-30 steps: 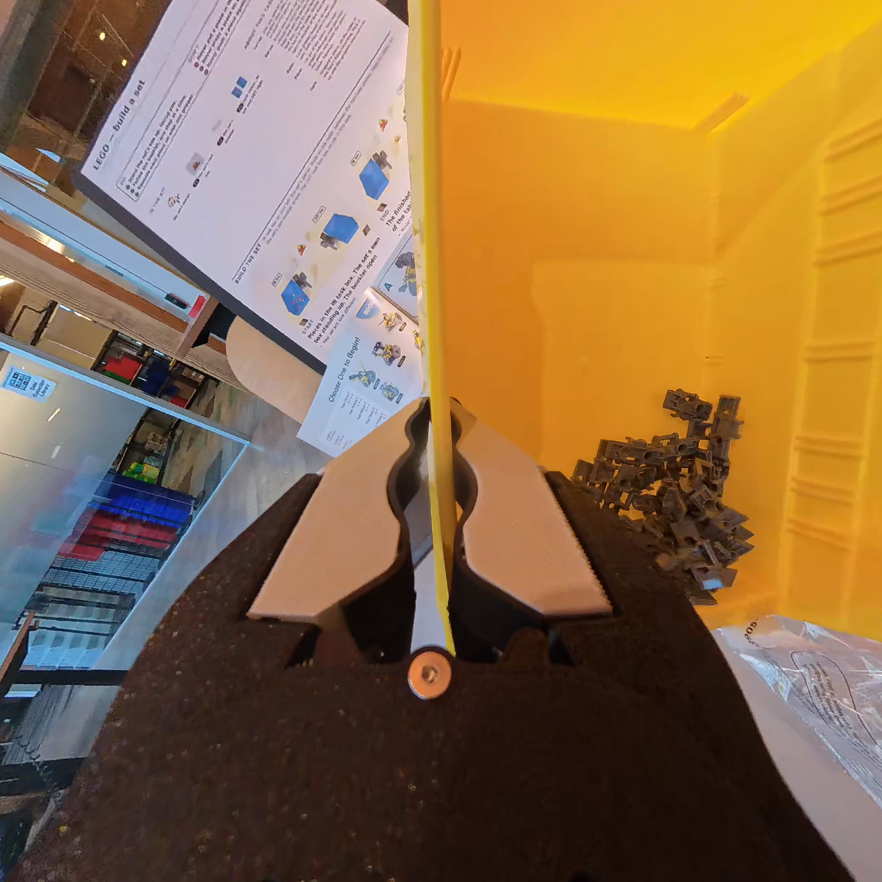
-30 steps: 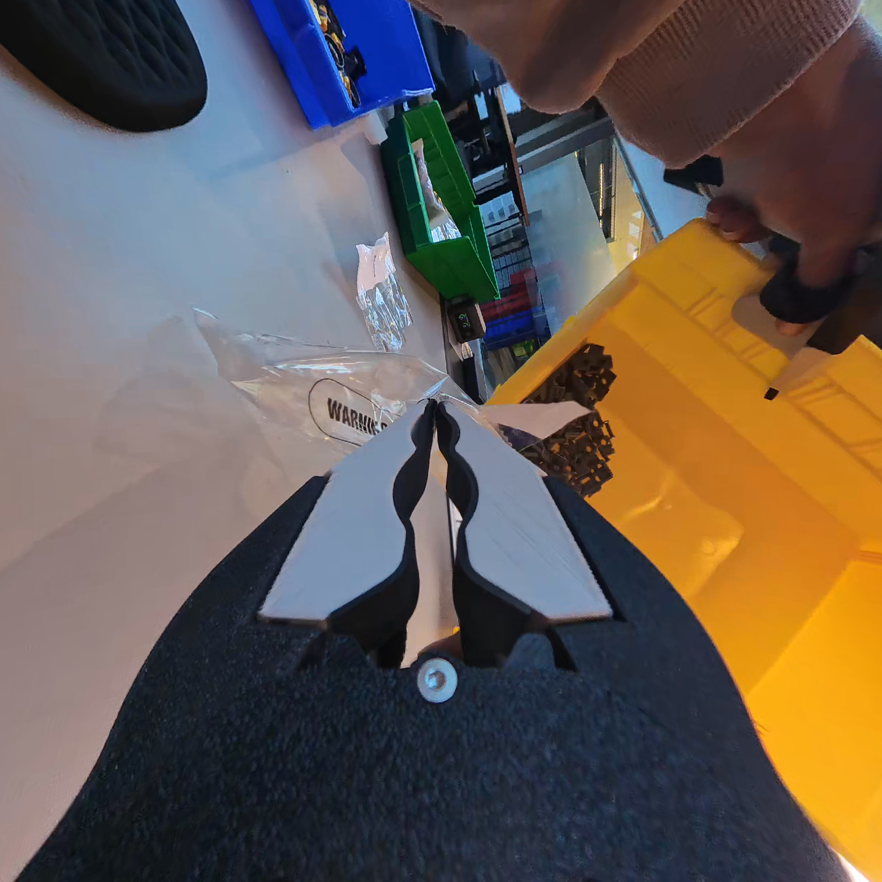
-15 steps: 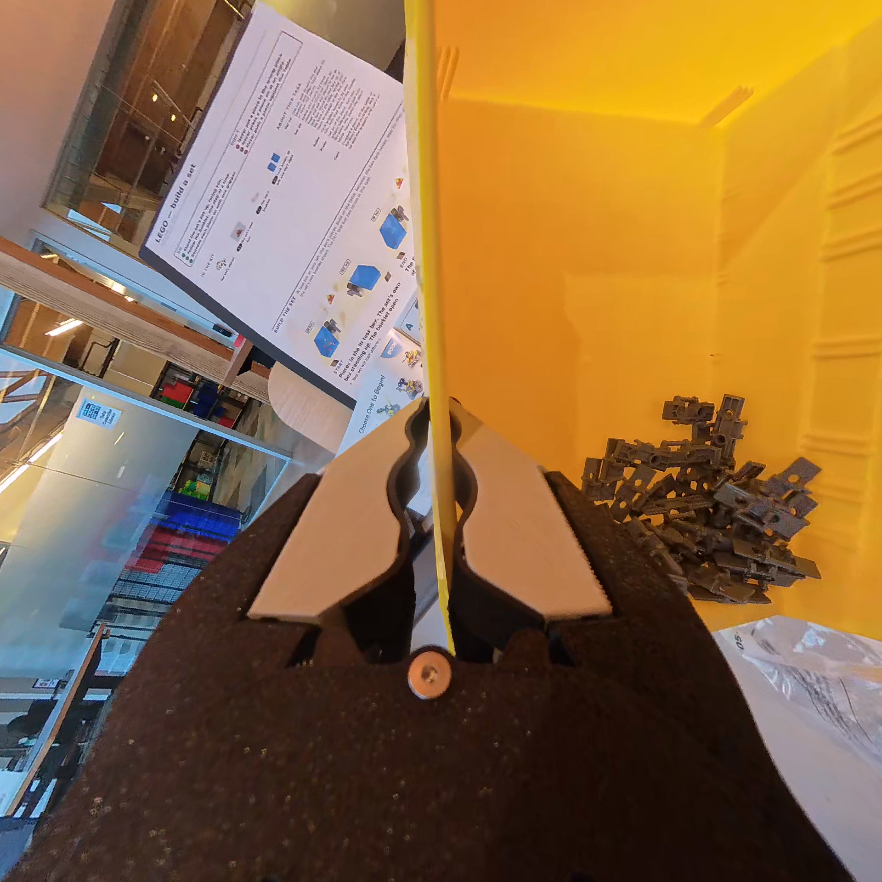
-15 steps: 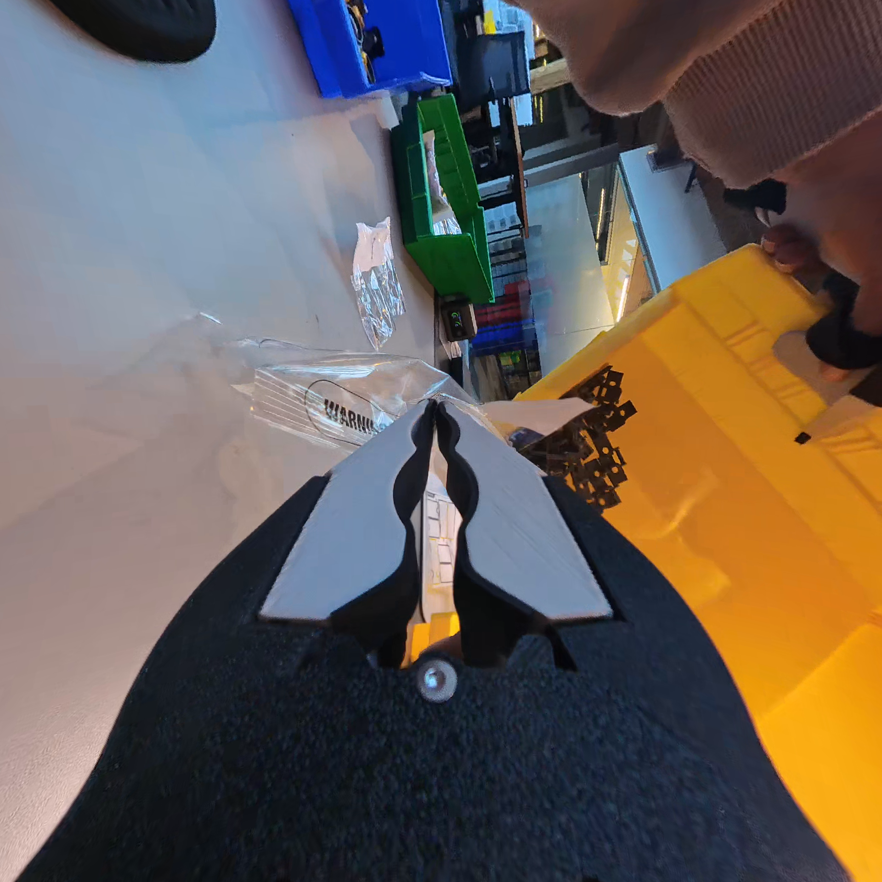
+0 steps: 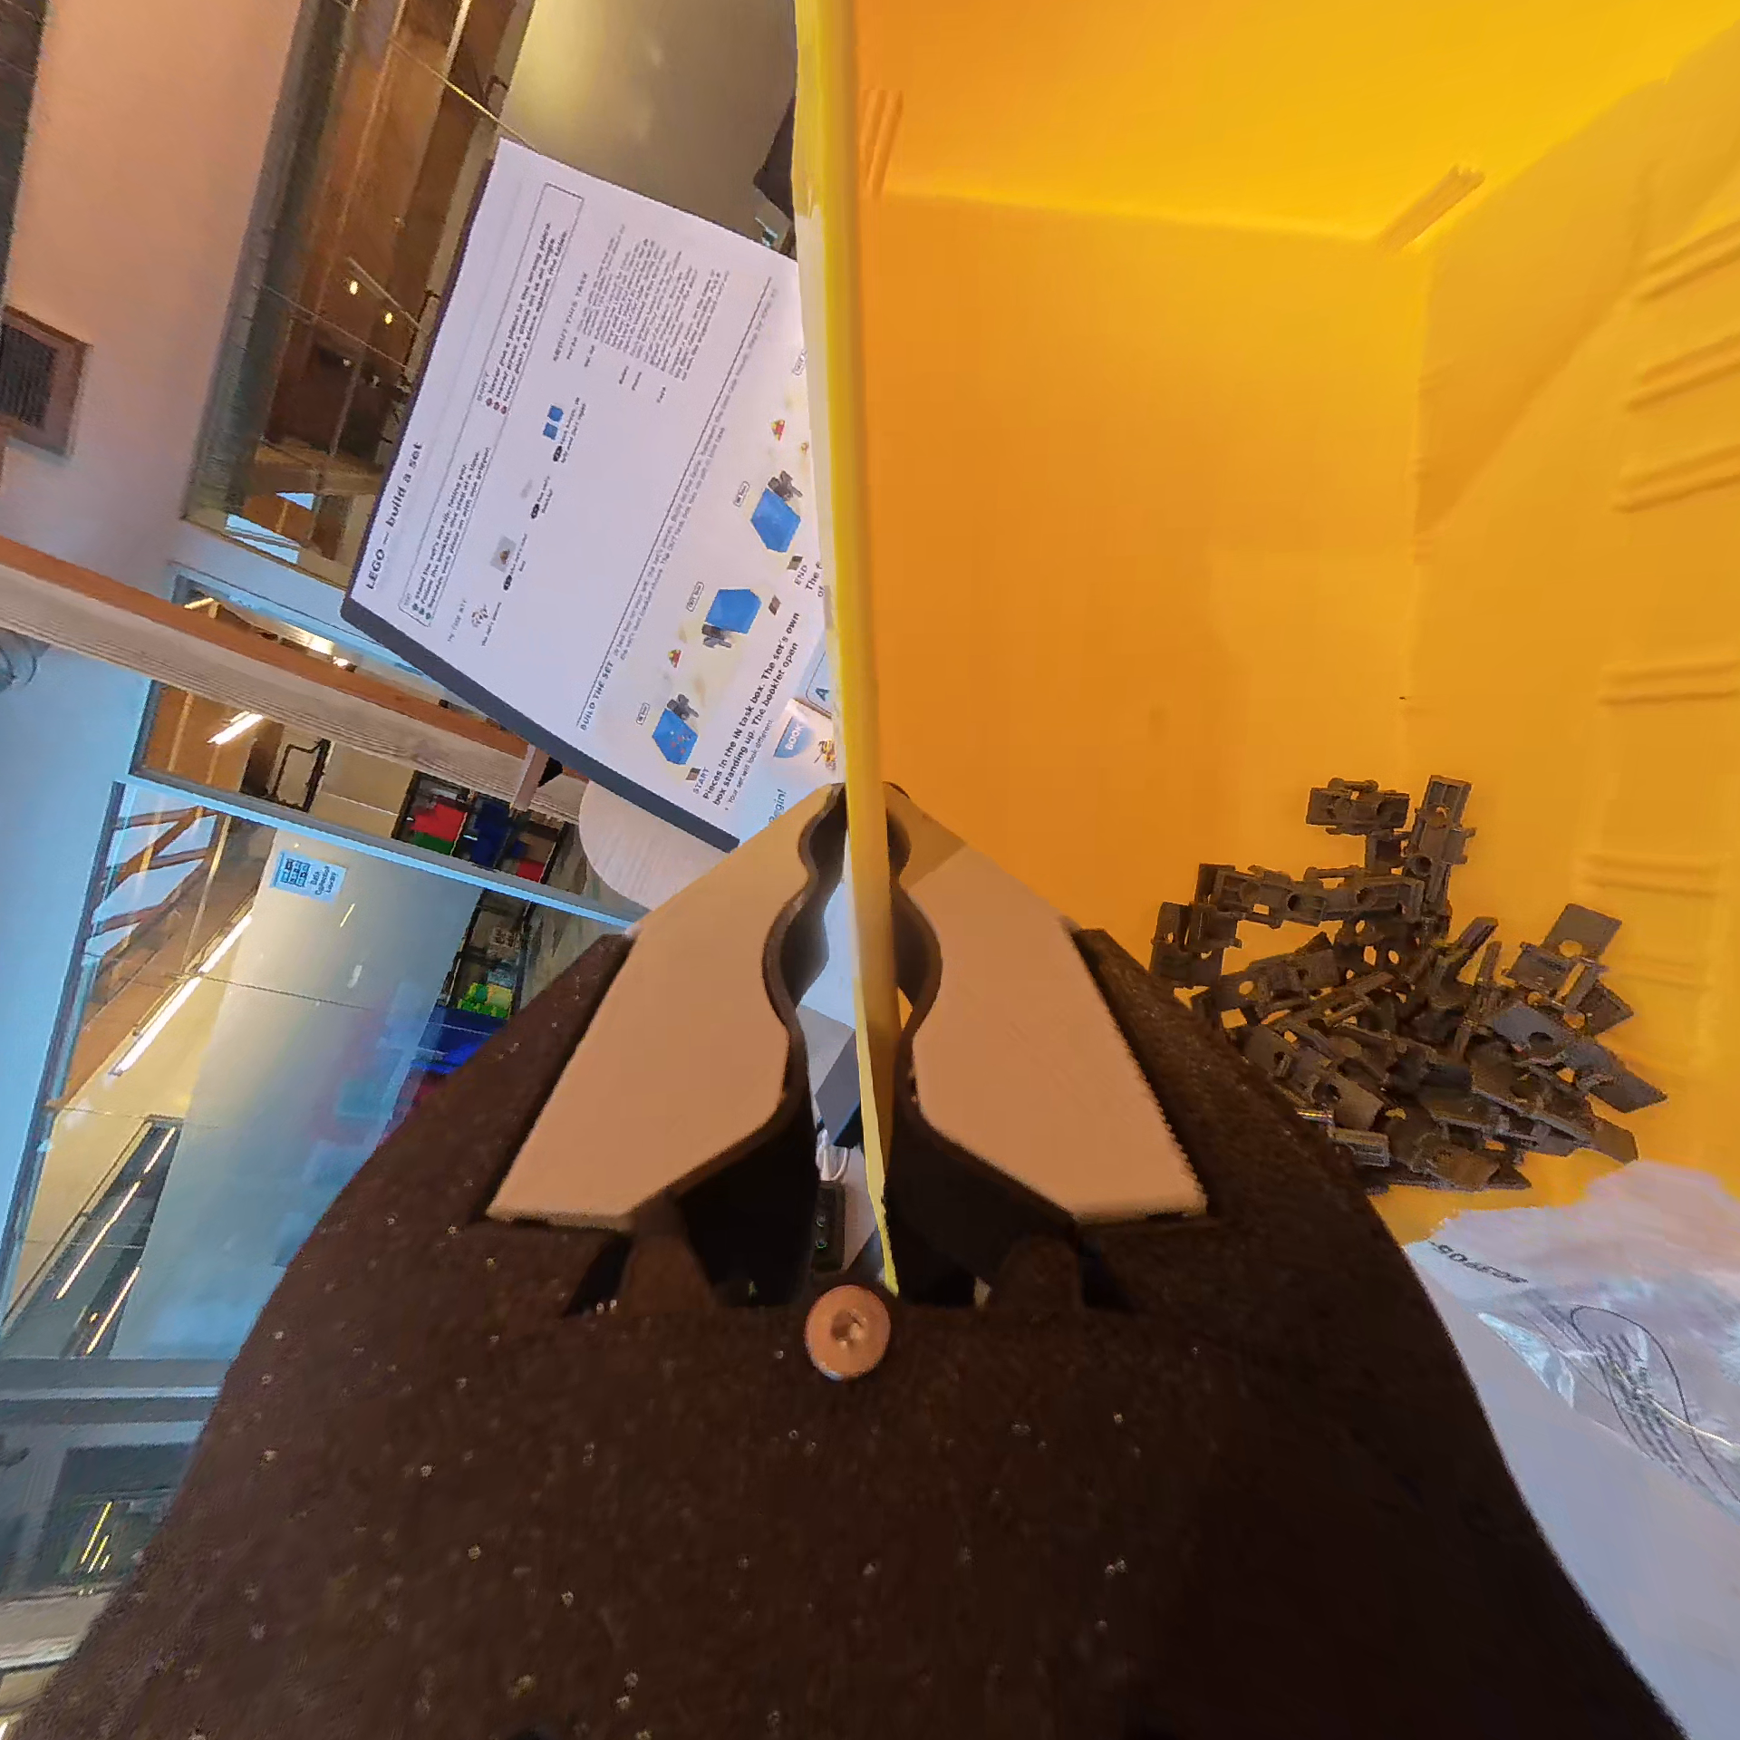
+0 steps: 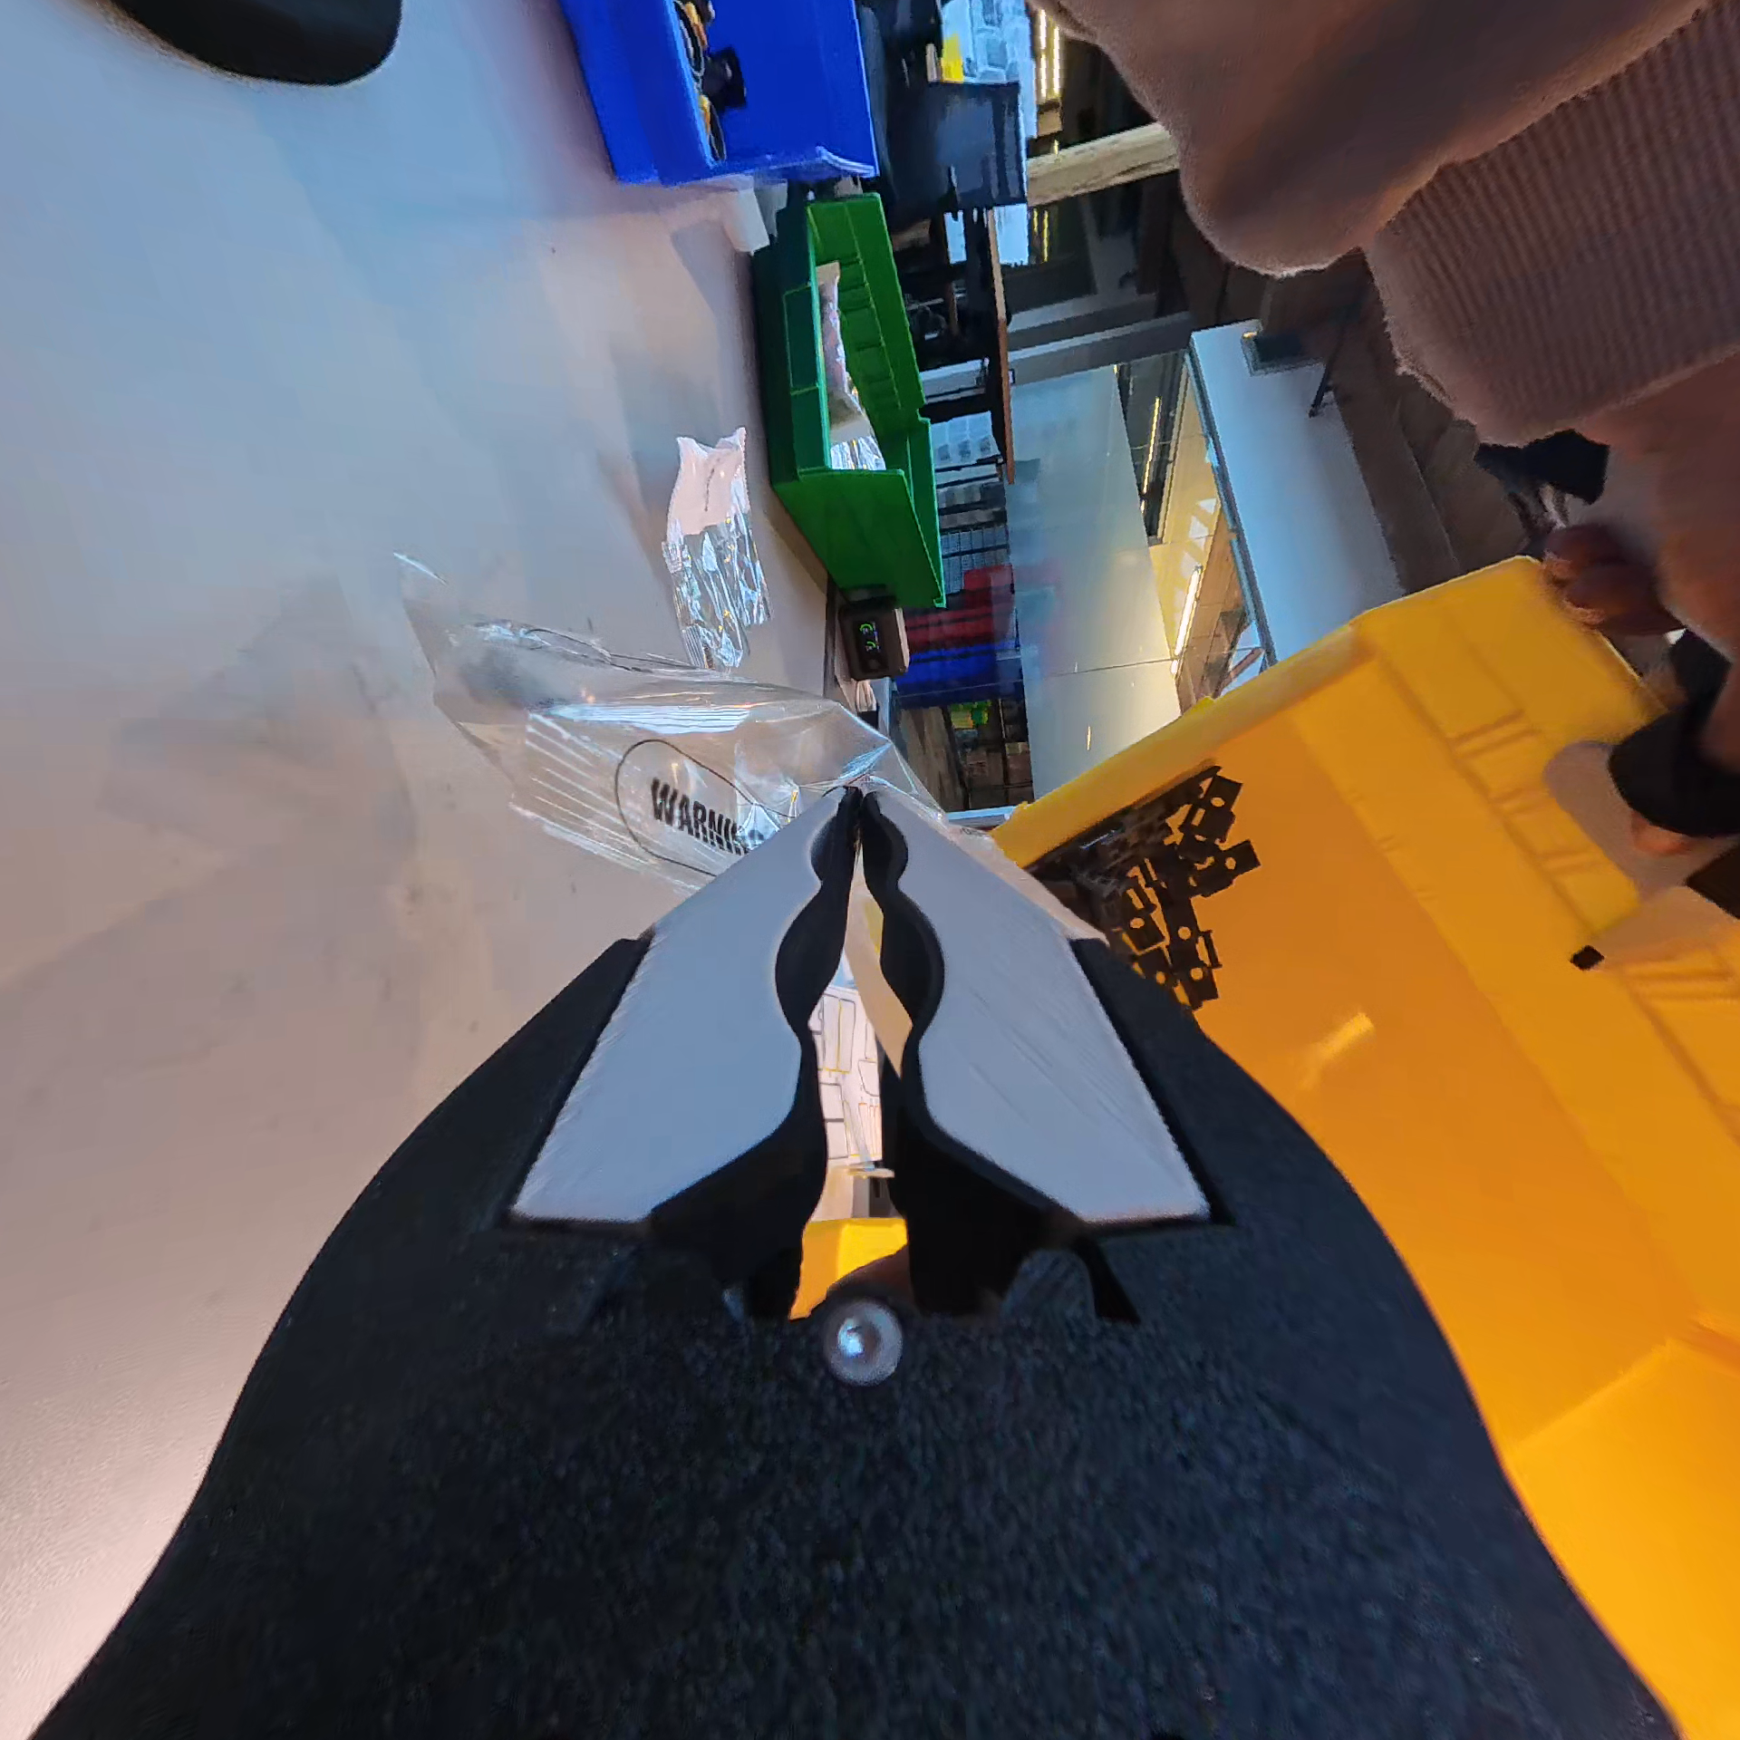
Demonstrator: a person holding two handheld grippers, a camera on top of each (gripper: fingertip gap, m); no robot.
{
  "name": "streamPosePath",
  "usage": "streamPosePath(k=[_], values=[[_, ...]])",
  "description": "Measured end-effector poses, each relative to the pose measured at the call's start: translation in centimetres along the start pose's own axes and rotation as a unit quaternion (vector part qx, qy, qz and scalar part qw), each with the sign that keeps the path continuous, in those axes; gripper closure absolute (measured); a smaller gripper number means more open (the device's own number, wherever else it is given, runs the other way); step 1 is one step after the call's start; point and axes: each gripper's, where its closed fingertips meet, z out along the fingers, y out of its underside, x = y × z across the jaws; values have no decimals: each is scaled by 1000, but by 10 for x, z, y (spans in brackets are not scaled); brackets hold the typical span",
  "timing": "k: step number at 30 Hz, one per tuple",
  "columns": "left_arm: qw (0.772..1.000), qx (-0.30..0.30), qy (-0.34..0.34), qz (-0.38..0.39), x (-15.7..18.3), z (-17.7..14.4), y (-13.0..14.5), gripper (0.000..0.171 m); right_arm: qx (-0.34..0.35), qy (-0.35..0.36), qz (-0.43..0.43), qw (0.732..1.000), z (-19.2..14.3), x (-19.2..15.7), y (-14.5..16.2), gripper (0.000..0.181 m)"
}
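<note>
clamping yellow bin (image 5: pixel 1130 471) wall, left fingers (image 5: pixel 861 819) | right fingers (image 6: pixel 855 800) pinching clear bag (image 6: pixel 659 744) beside bin

Your left hand-held gripper (image 5: pixel 864 829) has a grainy, matt black body, smooth pale grey finger (image 5: pixel 678 1026) faces and a shiny metal screw (image 5: pixel 847 1332). At right of the frame, the yellow bin (image 5: pixel 1224 565) is smooth, semi-gloss plastic with moulded ribs; the grey pieces (image 5: pixel 1393 1017) in it look like matt plastic. In the right wrist view, the clear bag (image 6: pixel 659 744) is glossy, crinkled film on a smooth matt worktop (image 6: pixel 235 565). Upper right, your sleeve (image 6: pixel 1554 235) is ribbed knit cloth.
</note>
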Motion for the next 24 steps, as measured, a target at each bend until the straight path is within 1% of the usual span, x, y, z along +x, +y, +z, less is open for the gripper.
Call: streamPosePath(k=[4, 7, 13, 16, 20, 24], values=[[1000, 6, 6, -5, 0, 1, 0, 169, -6, -5, -13, 1000, -2, -6, 4, 181], [1000, 12, 3, -5, -2, -1, -2, 169, -4, 3, 3, 1000, -4, -1, 7, 181], [1000, 13, 0, 16, -3, 1, -6, 169, -2, 3, 12, 1000, -4, -2, 8, 181], [1000, 13, 5, 13, 0, 2, -7, 170, -3, 3, 14, 1000, -3, -2, 9, 181], [1000, 7, 23, -6, 7, 11, -2, 170, 7, 2, 23, 1000, -4, -2, 5, 181], [1000, 3, 26, -15, 7, 19, 2, 170, -1, 4, 24, 1000, -5, -3, 11, 181]])
